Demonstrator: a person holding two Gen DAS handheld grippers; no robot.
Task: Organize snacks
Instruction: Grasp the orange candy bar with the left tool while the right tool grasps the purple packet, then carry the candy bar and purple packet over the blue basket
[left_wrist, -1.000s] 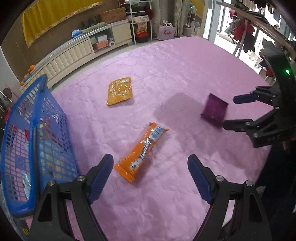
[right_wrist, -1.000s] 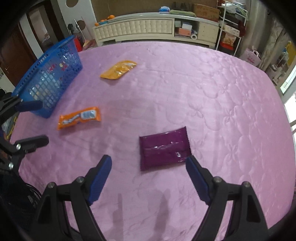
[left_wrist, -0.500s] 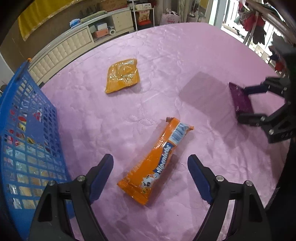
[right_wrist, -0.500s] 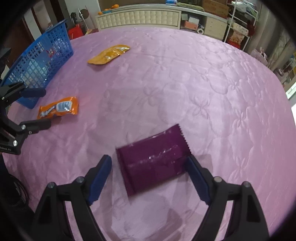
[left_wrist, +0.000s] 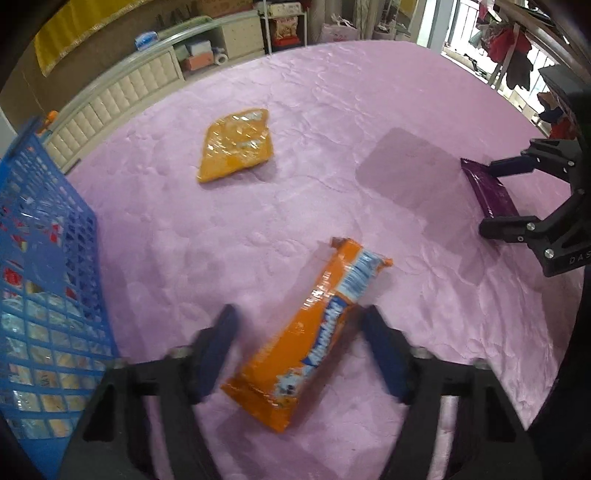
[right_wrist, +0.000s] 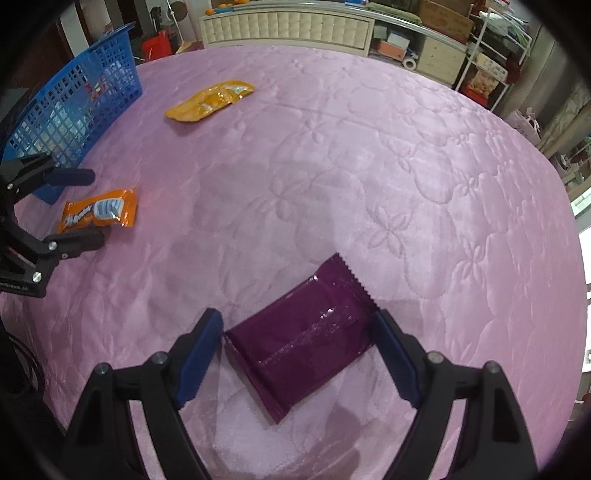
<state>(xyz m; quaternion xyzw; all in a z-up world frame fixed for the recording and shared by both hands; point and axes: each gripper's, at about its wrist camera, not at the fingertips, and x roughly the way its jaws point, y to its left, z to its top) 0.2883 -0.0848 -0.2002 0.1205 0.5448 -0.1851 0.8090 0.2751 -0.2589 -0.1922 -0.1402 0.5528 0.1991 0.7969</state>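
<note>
Two grabs pending: my left gripper (left_wrist: 299, 354) closing around orange pack (left_wrist: 314, 332), not yet pinching; slippery film may skid. My right gripper (right_wrist: 297, 354) wide open astride purple packet (right_wrist: 301, 341), lower centre; corner could escape.

Left claw's motion-blurred fingers (left_wrist: 218, 350); blue basket (left_wrist: 48, 280) cut by the frame edge, its contents indistinct.

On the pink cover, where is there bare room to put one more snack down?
Most of the pink cover is bare: the wide stretch beyond the purple packet and right of the yellow pouch. It is crowded near the blue basket, where the left gripper, jaws closing, straddles the orange packet.
</note>
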